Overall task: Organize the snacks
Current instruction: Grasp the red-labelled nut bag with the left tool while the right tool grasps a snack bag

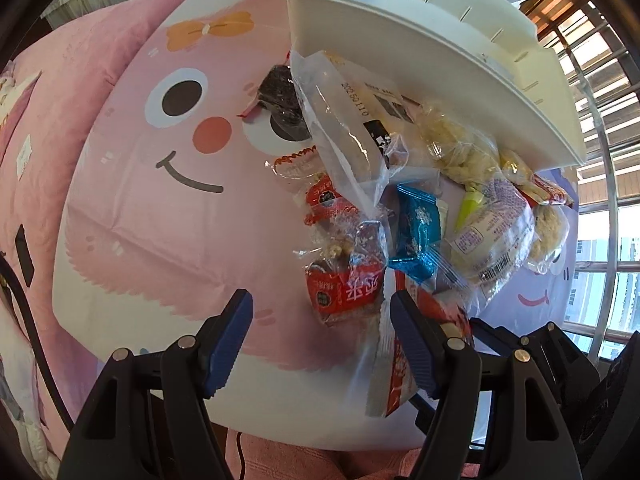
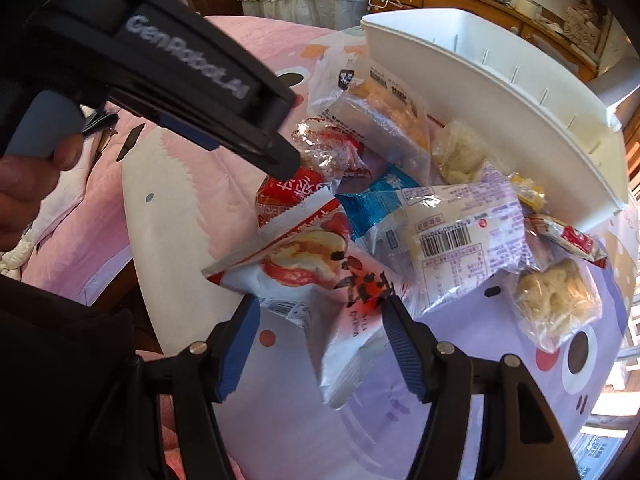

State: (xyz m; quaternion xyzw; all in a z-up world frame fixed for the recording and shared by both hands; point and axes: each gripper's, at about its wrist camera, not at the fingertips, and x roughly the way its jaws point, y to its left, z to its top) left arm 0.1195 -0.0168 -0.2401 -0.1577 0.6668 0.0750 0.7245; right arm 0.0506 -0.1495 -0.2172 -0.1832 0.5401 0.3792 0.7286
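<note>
A heap of wrapped snacks lies on a cartoon-printed mat (image 1: 168, 240) beside a tipped white bin (image 1: 432, 44). My left gripper (image 1: 322, 340) points down, open, with a red packet (image 1: 344, 284) just beyond its fingertips and a white-and-red packet (image 1: 394, 376) against its right finger. In the right wrist view my right gripper (image 2: 322, 344) is open over that white-and-red packet (image 2: 320, 280), which lies between the blue pads (image 2: 404, 344) without being pinched. The left gripper (image 2: 286, 160) shows there at the upper left, tips over the red packet (image 2: 288, 196).
The white bin (image 2: 500, 92) lies on its side behind the pile. Among the snacks are a blue packet (image 1: 416, 228), a clear bag (image 1: 348, 136), a barcode-labelled bag (image 2: 464, 236) and puffed snacks (image 2: 556, 296). Pink bedding (image 1: 60, 92) surrounds the mat; window bars (image 1: 600, 184) rise at right.
</note>
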